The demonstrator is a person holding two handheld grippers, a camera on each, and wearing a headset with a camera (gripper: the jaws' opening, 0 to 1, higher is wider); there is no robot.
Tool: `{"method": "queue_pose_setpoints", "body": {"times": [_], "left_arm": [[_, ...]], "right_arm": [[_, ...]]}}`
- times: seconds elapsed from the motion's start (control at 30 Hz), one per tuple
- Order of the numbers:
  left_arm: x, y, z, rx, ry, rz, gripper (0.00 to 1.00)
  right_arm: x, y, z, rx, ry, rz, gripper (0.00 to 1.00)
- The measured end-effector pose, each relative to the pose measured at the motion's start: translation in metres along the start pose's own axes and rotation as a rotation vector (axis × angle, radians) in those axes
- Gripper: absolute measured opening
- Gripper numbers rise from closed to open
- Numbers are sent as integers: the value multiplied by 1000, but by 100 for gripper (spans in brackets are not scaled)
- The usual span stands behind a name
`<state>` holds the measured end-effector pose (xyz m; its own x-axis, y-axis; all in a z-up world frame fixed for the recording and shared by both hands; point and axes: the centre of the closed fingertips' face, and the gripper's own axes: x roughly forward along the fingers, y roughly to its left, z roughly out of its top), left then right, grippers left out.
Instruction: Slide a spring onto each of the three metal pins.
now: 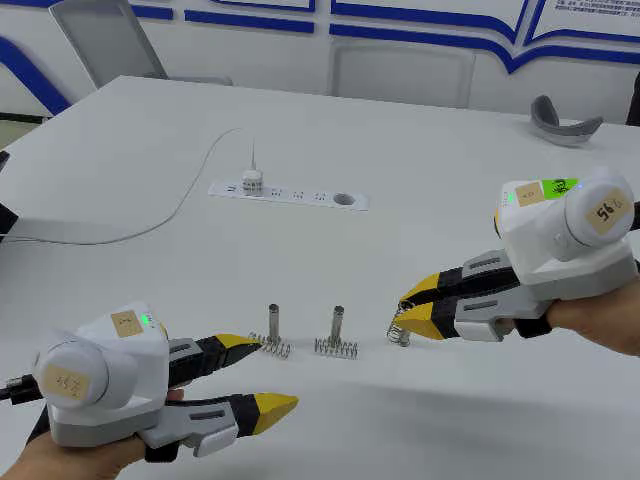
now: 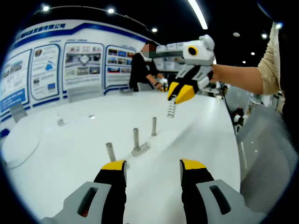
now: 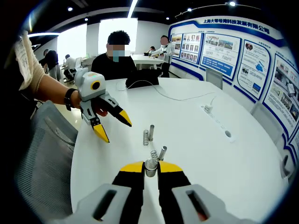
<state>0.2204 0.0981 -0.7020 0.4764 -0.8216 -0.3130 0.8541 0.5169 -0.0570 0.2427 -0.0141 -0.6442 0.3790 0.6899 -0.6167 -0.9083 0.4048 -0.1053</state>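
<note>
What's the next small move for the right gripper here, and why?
Probably nudge the right gripper so its small coiled metal spring lines up over the short grey metal pin just beyond its tips, then lower. The spring is clamped, and that pin stands bare.

Office, wall display boards (image 3: 224, 51), white meeting table (image 1: 400, 140)

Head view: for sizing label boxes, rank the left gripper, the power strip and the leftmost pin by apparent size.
1. left gripper, enlarged by nearness
2. power strip
3. leftmost pin
</note>
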Motion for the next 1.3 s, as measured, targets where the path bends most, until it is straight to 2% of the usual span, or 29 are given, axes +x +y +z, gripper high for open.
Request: {"method": "queue_pose_setpoints", "body": {"times": [0.4, 0.77, 1.3], "left_arm": [[-4, 10, -4, -16, 4, 36, 54], [-7, 16, -7, -29, 10, 60, 58], [-8, 18, -9, -33, 13, 64, 58]], "right_arm": [[-7, -28, -1, 36, -8, -77, 12], [0, -57, -16, 101, -1, -183, 12], [18, -61, -33, 145, 35, -182, 12]]}}
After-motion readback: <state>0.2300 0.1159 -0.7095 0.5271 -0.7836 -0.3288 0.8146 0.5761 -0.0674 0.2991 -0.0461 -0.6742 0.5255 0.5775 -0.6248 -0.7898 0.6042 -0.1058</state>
